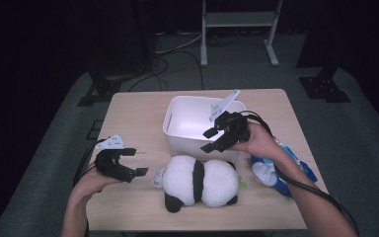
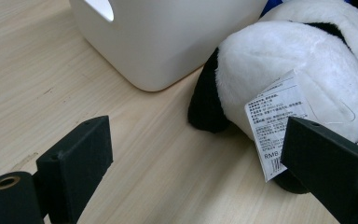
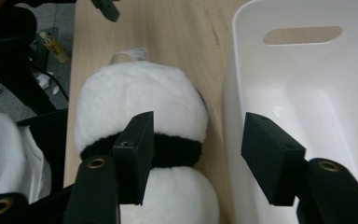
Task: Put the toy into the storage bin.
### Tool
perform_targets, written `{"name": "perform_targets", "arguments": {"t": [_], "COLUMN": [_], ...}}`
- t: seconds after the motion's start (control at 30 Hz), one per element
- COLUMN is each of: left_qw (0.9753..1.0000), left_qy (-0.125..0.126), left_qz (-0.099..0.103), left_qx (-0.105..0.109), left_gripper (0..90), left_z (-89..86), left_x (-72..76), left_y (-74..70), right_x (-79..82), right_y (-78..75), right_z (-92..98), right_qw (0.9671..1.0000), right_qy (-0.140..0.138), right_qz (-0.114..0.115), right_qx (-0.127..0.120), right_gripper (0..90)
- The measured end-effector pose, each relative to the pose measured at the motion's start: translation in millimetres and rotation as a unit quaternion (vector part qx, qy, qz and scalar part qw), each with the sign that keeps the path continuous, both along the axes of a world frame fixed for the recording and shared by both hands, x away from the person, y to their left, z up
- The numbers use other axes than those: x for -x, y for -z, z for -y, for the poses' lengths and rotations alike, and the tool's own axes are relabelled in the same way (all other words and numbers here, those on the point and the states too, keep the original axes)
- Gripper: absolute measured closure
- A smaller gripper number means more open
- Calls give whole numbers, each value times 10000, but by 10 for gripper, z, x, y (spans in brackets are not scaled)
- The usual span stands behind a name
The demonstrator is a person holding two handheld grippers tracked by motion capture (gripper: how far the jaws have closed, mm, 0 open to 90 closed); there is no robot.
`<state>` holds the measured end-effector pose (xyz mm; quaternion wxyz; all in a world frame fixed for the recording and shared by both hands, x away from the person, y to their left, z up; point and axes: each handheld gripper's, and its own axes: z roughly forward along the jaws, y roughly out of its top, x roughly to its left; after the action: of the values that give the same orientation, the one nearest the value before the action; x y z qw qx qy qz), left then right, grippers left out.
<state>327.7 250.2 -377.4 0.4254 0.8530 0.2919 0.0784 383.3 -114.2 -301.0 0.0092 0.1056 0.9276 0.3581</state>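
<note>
Pale wooden worktop (image 1: 128,118), dark room beyond. Black-and-white plush panda toy (image 1: 200,181) lay on its near half, just in front of the white plastic bin (image 1: 177,129). My left claw (image 1: 131,163) stood spread apart just left of the panda. My right claw (image 1: 212,140), likewise apart and holding nothing, hung over the bin's near rim.
</note>
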Motion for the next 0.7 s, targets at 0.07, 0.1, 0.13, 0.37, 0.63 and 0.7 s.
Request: {"name": "perform_targets", "arguments": {"t": [0.07,0.1,0.13,0.37,0.63,0.7], "left_qw": [10000,10000,10000,10000,10000,10000], "left_qy": [-5,-5,-6,-14,-29,-31], "left_qz": [1,1,4,4,9,15], "left_qx": [-2,-2,-6,-21,-26,-21], "left_gripper": [77,77,77,77,77,77], "left_z": [0,0,-1,-8,-20,-21], "left_x": [2,2,3,1,6,6], "left_y": [0,0,-1,2,-6,-6], "right_x": [71,71,91,288,351,373], "right_y": [-3,-3,0,136,328,390], "right_z": [-11,-11,-15,-95,-159,-182], "right_qw": [10000,10000,10000,9994,9985,9981], "right_qy": [-53,-53,-86,-279,-365,-379], "right_qz": [-13,-13,1,-133,-261,-272], "right_qx": [-28,-28,-15,131,314,399], "right_gripper": [396,396,389,317,278,268]}}
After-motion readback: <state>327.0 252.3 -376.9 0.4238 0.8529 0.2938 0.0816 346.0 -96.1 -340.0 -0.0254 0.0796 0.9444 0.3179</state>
